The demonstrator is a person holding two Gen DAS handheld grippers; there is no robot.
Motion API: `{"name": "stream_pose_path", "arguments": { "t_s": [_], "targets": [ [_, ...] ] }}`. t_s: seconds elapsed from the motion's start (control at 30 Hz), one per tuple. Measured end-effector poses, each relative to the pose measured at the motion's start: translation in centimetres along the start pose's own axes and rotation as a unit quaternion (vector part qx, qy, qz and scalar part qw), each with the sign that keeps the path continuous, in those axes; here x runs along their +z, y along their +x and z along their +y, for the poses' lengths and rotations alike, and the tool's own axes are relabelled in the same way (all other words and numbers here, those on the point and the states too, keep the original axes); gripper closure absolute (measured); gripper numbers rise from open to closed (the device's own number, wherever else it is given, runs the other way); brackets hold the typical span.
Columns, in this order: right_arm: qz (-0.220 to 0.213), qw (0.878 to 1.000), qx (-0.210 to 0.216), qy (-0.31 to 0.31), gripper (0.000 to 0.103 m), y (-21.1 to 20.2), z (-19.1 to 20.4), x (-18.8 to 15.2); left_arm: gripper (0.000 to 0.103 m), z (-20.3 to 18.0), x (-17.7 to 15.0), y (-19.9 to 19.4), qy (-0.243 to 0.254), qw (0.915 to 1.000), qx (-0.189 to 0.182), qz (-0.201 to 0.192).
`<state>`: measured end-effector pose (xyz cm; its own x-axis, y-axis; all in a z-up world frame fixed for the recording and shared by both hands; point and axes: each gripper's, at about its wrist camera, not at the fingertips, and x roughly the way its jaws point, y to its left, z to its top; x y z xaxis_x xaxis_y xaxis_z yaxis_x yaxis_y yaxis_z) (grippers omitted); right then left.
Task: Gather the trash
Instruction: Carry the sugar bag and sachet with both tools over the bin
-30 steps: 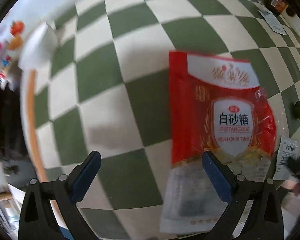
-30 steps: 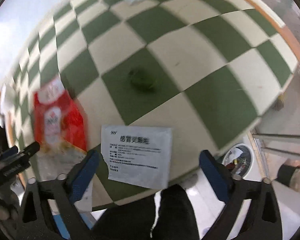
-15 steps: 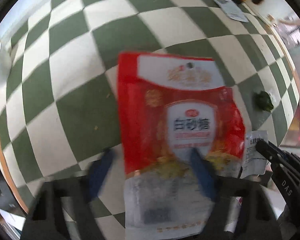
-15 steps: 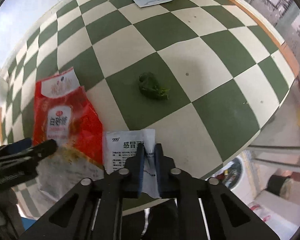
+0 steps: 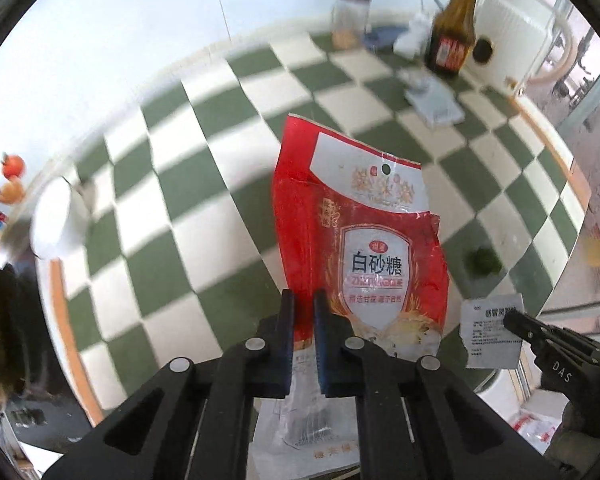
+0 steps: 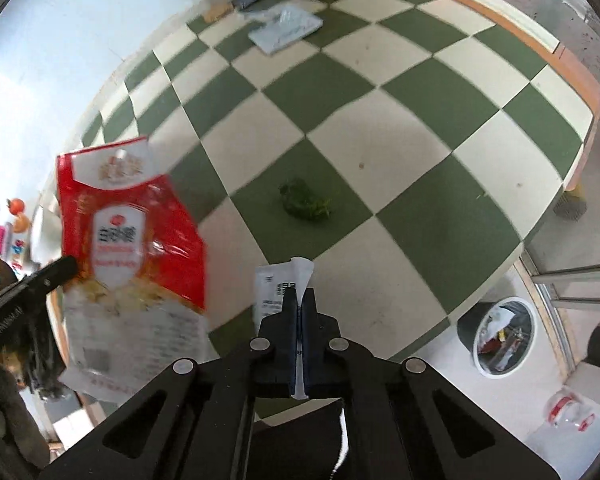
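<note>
Above the green-and-cream checked table (image 6: 380, 152), your left gripper (image 5: 303, 312) is clenched on the lower edge of a red sugar bag (image 5: 360, 248), which stands lifted off the cloth with its clear, printed bottom part hanging down past the fingers. Your right gripper (image 6: 299, 304) is clamped on a white sachet (image 6: 284, 280), the packet folded and pinched between the blue pads (image 6: 288, 320), its top sticking up beyond the tips. Seen from the right wrist, the bag is to the left of the sachet, apart from it.

On the table ahead of the sachet lies a small green clump of leaves (image 6: 306, 202), on a green square. Farther back sit a flat pale plastic packet (image 6: 286, 28), a brown sauce bottle (image 5: 452, 36) and a jar with a dark lid (image 5: 350, 16), near the wall. Off the right edge of the table, down on the floor, stands a black bin (image 6: 500, 332) with a white liner and litter inside.
</note>
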<state>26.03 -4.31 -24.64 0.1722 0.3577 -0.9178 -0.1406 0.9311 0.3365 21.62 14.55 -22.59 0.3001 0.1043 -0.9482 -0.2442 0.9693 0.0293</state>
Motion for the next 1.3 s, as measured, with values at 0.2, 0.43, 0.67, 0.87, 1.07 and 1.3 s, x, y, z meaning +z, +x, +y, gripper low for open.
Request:
{"name": "stream_pose_path", "arguments": {
  "t_s": [0.2,0.43,0.67,0.87,1.07,1.3],
  "targets": [
    [-0.041,0.998,0.032,0.032,0.102,-3.8,-1.1,-1.4,0.097,-1.6,2.2,-3.4,0.017,0.9985,-0.005,-0.052],
    [-0.107,0.988,0.047,0.097,0.102,-9.1,-8.8,-4.1,0.097,-9.5,3.9,-6.8,0.083,0.9923,-0.047,-0.079],
    [-0.169,0.957,0.003,0.237,0.102,-14.9,-22.7,-11.0,0.097,-23.7,2.7,-7.6,0.215,0.9688,-0.105,-0.065],
    [-0.167,0.903,-0.064,0.391,0.102,-15.1,-35.8,-21.8,0.097,-38.5,-3.6,-2.7,0.346,0.9276,-0.141,0.011],
    [-0.114,0.845,-0.084,0.516,0.102,-8.1,-46.6,-32.2,0.097,-51.7,-15.8,10.8,0.452,0.8742,-0.113,0.135],
    [-0.069,0.815,-0.068,0.571,0.102,7.2,-57.9,-37.0,0.096,-60.4,-28.5,32.2,0.496,0.8281,-0.046,0.257]
  ]
}}
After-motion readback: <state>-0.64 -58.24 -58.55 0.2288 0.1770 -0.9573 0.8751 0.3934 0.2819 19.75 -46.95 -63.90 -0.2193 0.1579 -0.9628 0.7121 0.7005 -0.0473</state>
